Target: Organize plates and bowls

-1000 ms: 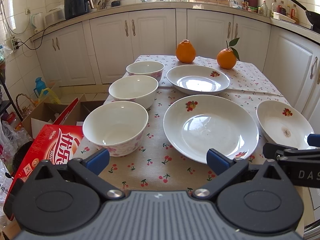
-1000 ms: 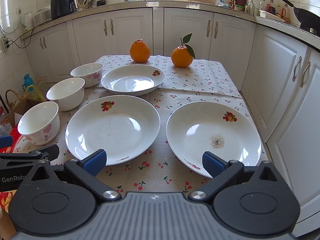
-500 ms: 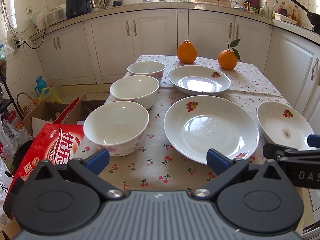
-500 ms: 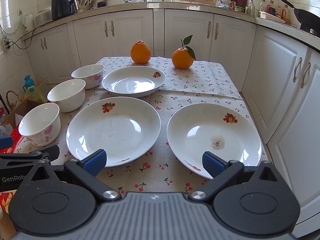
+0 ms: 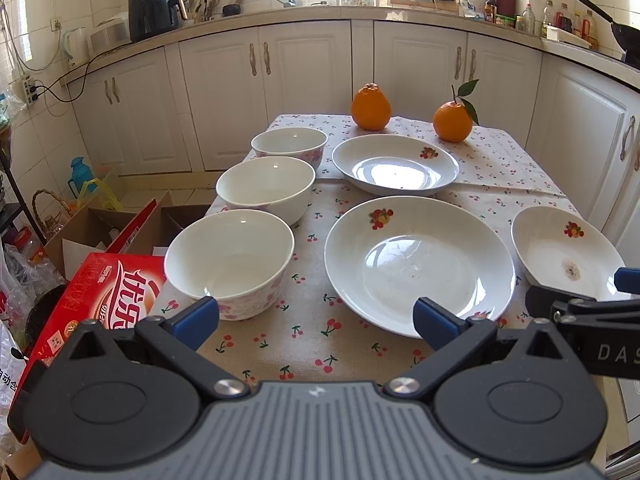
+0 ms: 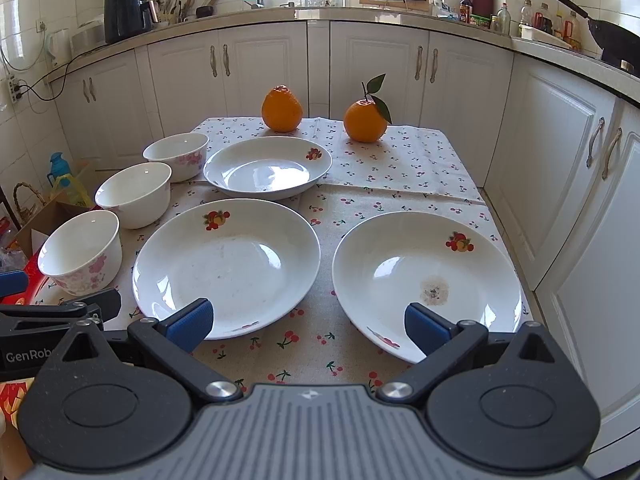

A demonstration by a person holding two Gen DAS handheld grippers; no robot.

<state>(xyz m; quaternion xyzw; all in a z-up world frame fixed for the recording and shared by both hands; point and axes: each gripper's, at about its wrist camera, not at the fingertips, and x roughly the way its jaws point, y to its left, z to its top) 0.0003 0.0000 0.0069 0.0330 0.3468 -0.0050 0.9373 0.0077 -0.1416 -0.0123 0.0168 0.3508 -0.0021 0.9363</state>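
Both claws, left gripper [image 5: 316, 320] and right gripper [image 6: 308, 322] marked "GenRob" and "DAS", gape empty at the near edge of the table [image 6: 400, 160], where three bowls [image 5: 228, 260] line the left beside three plates [image 6: 228, 264], a Chinese-lettered red box [image 5: 100, 300] alongside.

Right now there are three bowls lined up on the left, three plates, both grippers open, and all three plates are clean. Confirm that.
One thing is wrong: the right plate has a brownish stain near its centre, clear in the right wrist view. The rest stands: three bowls in a row, three plates, left gripper and right gripper both open.
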